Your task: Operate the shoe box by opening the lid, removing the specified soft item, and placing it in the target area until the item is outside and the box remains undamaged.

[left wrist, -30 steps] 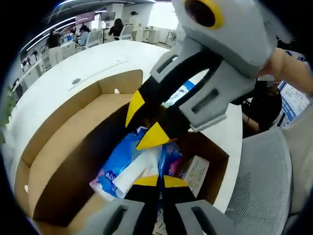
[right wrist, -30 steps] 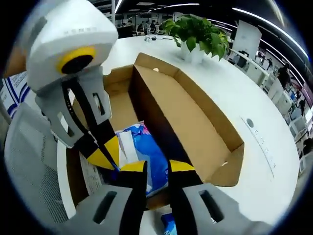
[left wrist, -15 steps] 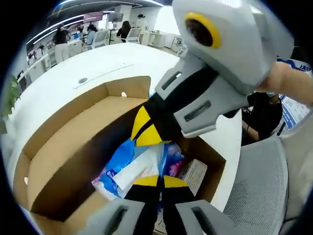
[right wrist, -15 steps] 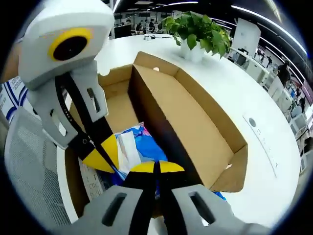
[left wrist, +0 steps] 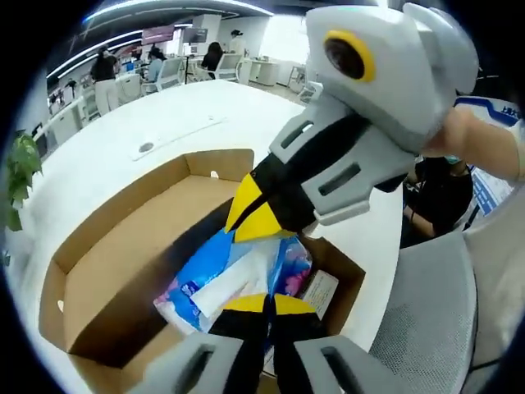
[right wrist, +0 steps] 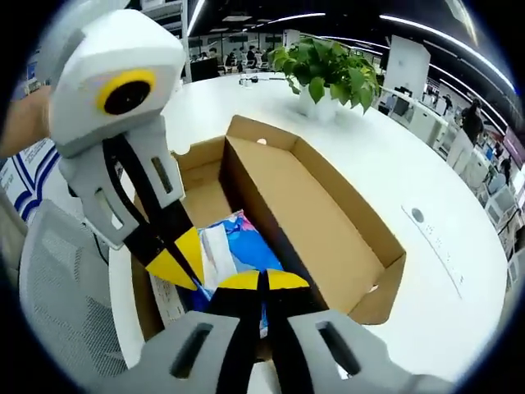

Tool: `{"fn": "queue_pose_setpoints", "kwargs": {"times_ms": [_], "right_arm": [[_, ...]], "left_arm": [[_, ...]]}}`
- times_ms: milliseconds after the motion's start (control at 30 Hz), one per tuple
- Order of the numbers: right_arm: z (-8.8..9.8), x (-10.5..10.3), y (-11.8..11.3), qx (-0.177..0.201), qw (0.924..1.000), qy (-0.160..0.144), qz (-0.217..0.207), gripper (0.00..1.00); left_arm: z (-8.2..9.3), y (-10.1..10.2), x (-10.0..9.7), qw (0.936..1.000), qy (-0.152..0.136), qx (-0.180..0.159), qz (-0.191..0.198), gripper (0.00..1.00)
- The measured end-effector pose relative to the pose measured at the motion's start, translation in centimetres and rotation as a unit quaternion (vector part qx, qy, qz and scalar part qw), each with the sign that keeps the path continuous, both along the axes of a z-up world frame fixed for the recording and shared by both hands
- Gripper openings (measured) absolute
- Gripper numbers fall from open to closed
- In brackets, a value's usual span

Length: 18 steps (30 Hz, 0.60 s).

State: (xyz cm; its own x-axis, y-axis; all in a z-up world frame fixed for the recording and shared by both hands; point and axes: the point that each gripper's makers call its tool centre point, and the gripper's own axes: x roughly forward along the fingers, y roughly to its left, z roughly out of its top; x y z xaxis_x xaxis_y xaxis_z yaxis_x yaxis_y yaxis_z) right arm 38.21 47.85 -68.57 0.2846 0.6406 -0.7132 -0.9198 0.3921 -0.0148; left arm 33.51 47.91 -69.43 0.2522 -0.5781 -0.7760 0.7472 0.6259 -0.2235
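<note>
Left gripper (left wrist: 264,304) and right gripper (right wrist: 262,281) both clamped the blue soft pack (left wrist: 215,275) above the open shoe box (right wrist: 328,230); pack's near end was hidden behind jaws.

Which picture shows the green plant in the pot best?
The right gripper view: the green plant stands whole on the white table behind the open shoe box. In the left gripper view a few leaves peek in at the edge.
</note>
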Motion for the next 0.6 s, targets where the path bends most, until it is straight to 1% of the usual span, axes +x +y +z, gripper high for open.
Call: {"fn": "queue_pose_setpoints", "kwargs": {"times_ms": [167, 300, 467, 600], "right_arm": [[1.2, 0.1, 0.0, 0.010, 0.9999, -0.006, -0.001, 0.00], [2.5, 0.3, -0.1, 0.016, 0.9998, -0.011, 0.003, 0.00], [4.3, 0.4, -0.7, 0.021, 0.9995, -0.022, 0.009, 0.00], [5.2, 0.4, -1.4, 0.023, 0.9992, -0.030, 0.013, 0.00]], "left_arm": [[1.3, 0.1, 0.1, 0.9999, -0.008, 0.004, -0.006, 0.00], [2.6, -0.1, 0.3, 0.9998, -0.017, 0.005, -0.009, 0.00], [4.3, -0.7, 0.4, 0.9996, -0.024, 0.007, -0.010, 0.00], [5.3, -1.3, 0.6, 0.9995, -0.028, 0.005, -0.013, 0.00]]}}
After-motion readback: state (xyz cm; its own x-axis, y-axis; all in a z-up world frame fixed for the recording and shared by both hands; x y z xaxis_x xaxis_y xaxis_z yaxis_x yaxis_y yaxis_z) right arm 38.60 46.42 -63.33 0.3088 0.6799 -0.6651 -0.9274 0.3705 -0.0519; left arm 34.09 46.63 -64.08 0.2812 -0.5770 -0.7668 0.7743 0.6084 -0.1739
